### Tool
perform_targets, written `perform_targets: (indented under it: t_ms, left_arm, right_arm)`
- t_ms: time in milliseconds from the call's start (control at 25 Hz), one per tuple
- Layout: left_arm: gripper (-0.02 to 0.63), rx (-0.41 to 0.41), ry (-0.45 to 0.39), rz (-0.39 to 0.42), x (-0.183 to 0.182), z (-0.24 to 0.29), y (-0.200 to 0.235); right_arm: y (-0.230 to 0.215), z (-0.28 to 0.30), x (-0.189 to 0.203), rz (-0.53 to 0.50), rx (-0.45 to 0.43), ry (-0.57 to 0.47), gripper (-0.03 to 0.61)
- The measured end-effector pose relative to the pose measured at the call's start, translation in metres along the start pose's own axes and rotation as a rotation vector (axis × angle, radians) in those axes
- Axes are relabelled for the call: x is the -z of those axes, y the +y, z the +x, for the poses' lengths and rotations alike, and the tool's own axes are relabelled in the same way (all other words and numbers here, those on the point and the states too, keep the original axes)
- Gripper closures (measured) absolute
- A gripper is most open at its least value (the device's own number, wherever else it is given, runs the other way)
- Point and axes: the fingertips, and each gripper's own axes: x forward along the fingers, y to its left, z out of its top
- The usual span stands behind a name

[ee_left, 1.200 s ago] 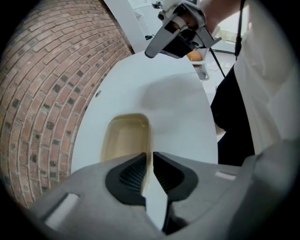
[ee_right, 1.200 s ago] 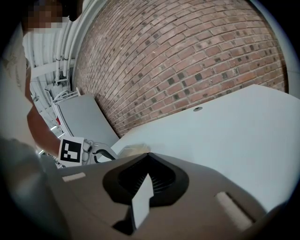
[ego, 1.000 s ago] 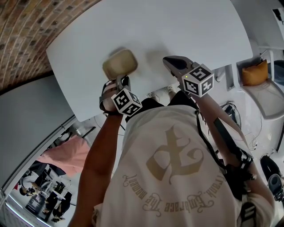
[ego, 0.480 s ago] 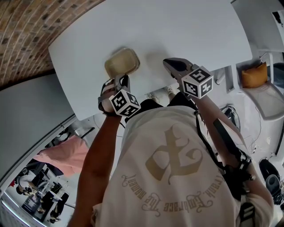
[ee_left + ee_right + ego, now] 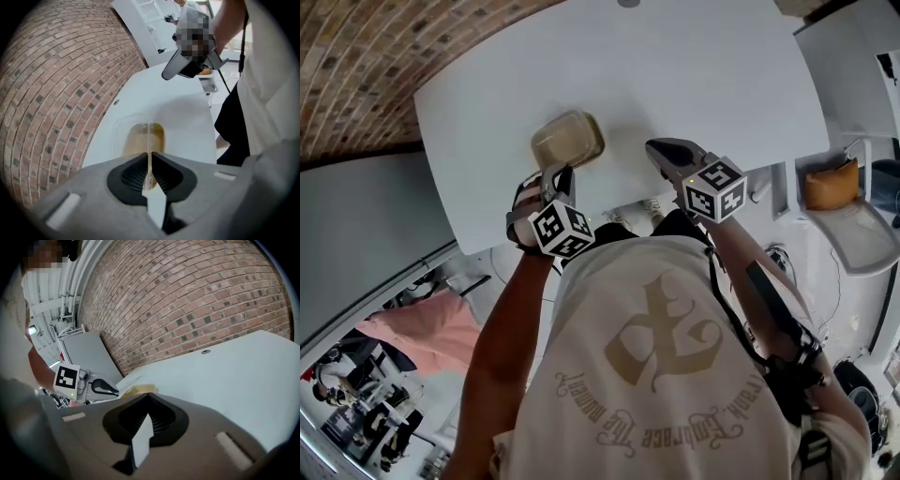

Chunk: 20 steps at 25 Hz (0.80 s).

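Left gripper view: container (image 5: 139, 139) between fingers (image 5: 132, 175)

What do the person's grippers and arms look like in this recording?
The left gripper and right gripper have grey moulded bodies with black ribbed pads; each carries a white cube with black square markers. A black cable runs along the right arm. The person wears a cream short-sleeved T-shirt with a tan emblem.

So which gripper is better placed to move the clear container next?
Left. The left gripper is shut on the rim of the container; the right gripper is shut, empty, and apart from it.
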Motion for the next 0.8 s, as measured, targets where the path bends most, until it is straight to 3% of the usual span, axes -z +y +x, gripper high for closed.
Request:
perform_targets:
  t_ms: [800]
  left_arm:
    - [0.584,-0.123,-0.03,-0.282,0.037,-0.048,0.015]
  right_arm:
    - [0.016,0.026,-0.035,-0.138,-0.1,0.058,0.571]
